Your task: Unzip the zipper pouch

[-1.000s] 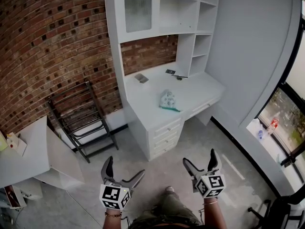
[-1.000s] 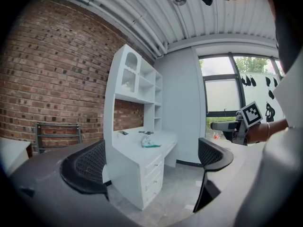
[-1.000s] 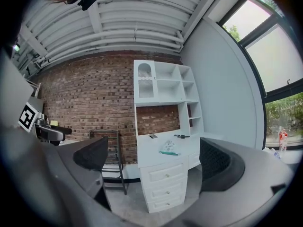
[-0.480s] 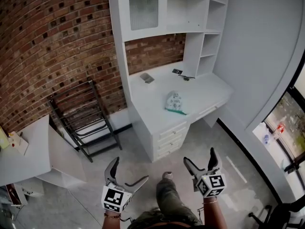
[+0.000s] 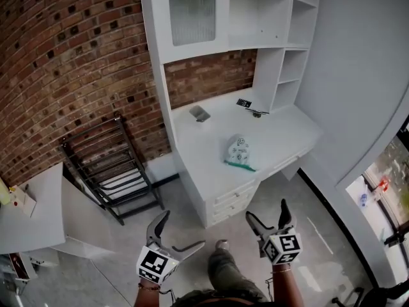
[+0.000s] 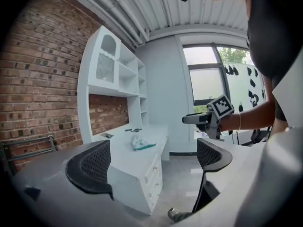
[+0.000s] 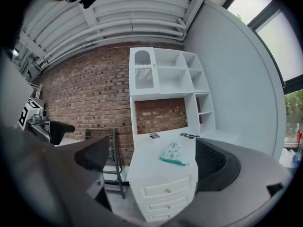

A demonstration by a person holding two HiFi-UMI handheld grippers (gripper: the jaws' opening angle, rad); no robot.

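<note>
The zipper pouch (image 5: 239, 153) is pale with small prints and a green zipper edge; it lies on the white desk (image 5: 211, 146) near its front edge. It also shows in the right gripper view as the pouch (image 7: 173, 153) and far off in the left gripper view as the pouch (image 6: 140, 143). My left gripper (image 5: 173, 231) hangs open low in the head view, well short of the desk. My right gripper (image 5: 270, 217) is open too, with nothing between its jaws. Both are over the floor, a good way from the pouch.
A black metal rack (image 5: 105, 165) leans at the brick wall left of the desk. A small grey item (image 5: 200, 113) and dark items (image 5: 250, 107) lie at the desk's back. White shelves (image 5: 268, 24) rise above it. Drawers (image 5: 231, 198) face me. My shoe (image 5: 220, 245) shows on the grey floor.
The desk and pouch have drawn nearer and shifted right in the head view as I step forward. Both grippers stay open and low.
</note>
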